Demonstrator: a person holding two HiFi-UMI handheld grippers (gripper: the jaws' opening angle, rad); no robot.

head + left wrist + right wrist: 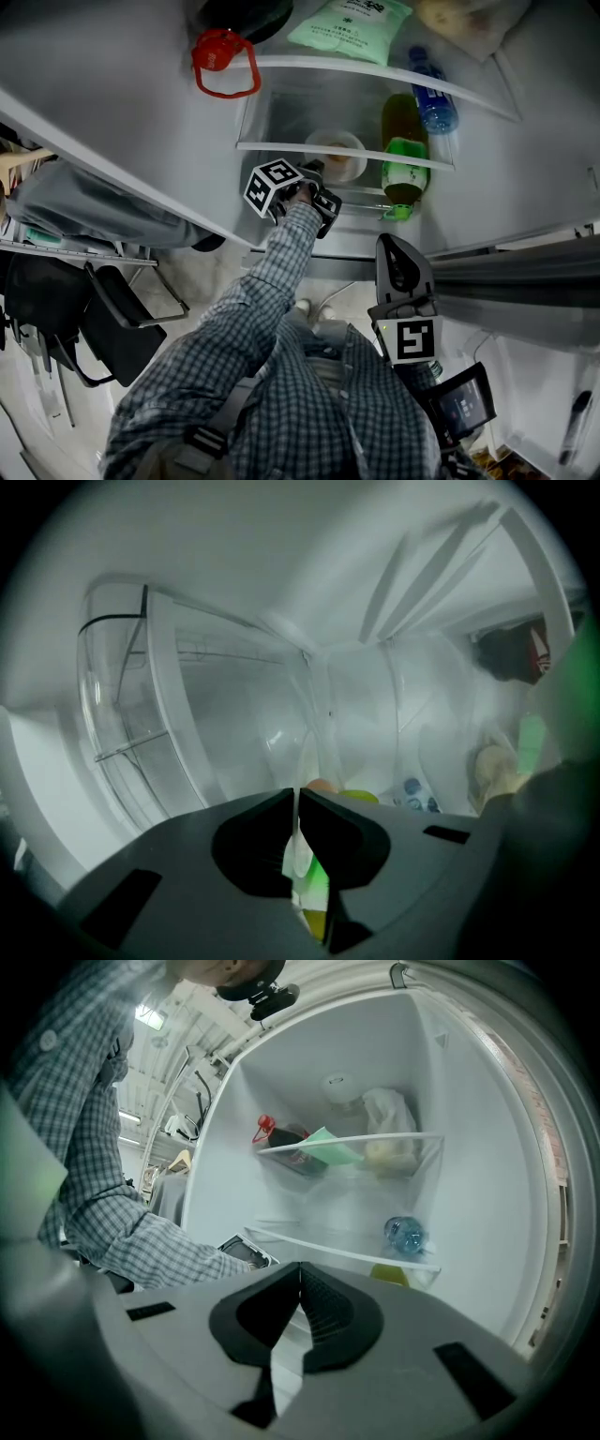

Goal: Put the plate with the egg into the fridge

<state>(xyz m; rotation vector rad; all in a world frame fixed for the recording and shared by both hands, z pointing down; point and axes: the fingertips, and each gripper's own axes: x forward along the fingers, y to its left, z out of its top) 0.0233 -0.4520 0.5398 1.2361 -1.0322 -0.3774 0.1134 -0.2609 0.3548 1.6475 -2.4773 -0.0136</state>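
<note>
The white plate with a brownish egg hovers at the front of a glass fridge shelf. My left gripper reaches into the fridge and is shut on the plate's near rim. In the left gripper view the thin white plate rim runs between the closed jaws, and the egg shows just beyond them. My right gripper hangs back outside the fridge, below the shelf, shut with nothing in it. In its own view the right gripper faces the open fridge.
On the plate's shelf a green bottle lies to the right, and a blue-capped bottle lies above it. The higher shelf holds a red-handled container and a green packet. A drawer front lies under the shelf. A black chair stands left.
</note>
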